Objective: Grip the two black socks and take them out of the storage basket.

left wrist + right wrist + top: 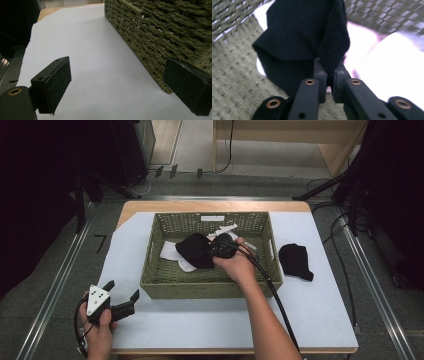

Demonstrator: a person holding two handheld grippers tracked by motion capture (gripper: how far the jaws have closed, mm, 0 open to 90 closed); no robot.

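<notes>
1. My right gripper [328, 75] has its jaws pressed together on a fold of the black sock [195, 250], inside the woven basket [150, 270], over white socks [170, 252].
2. The sock hangs ahead of the jaws, leftward from my right hand; its mate, the other black sock [295, 261], lies right of the basket, so I judge the carry goes rightward.
3. My left gripper [122, 296] sits spread and idle at the basket's near-left corner.

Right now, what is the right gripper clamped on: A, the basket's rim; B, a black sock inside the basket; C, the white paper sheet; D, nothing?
B: the right gripper has its jaws pinched shut on a fold of the black sock over the woven basket floor.
</notes>
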